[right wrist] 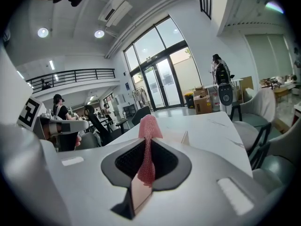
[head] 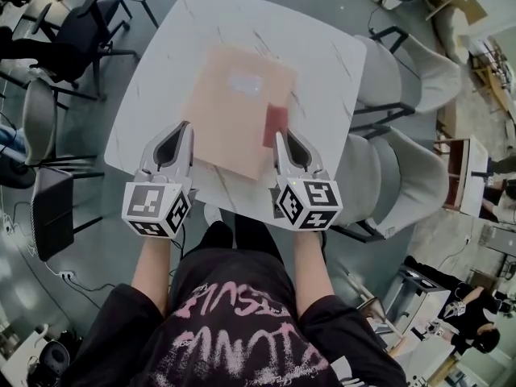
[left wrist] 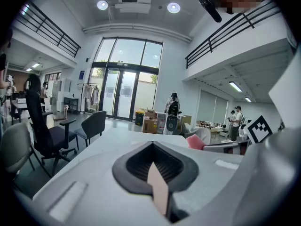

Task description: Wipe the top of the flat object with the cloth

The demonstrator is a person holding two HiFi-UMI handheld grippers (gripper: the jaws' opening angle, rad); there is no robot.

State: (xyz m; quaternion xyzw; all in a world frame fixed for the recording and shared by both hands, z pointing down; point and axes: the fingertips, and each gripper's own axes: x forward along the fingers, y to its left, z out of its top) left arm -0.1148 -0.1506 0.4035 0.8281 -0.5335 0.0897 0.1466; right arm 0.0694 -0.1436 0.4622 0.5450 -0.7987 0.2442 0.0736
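A tan flat object (head: 234, 107) is over the white marble table (head: 322, 55), blurred in the head view. My left gripper (head: 179, 131) is shut on its near left edge; in the left gripper view the tan edge (left wrist: 159, 192) stands upright between the jaws of that gripper (left wrist: 157, 171). My right gripper (head: 284, 138) is shut on the pink mesh cloth (head: 275, 125) at the object's right side. The right gripper view shows the cloth (right wrist: 148, 147) sticking up out of that gripper (right wrist: 145, 171), with a tan edge (right wrist: 135, 194) pinched beneath it. The cloth (left wrist: 194, 141) also peeks into the left gripper view.
Grey chairs (head: 403, 79) stand along the table's right side and dark office chairs (head: 76, 35) to its left. The person's torso (head: 234, 321) is at the near edge. Several people and boxes (left wrist: 150, 122) stand far off by the glass doors.
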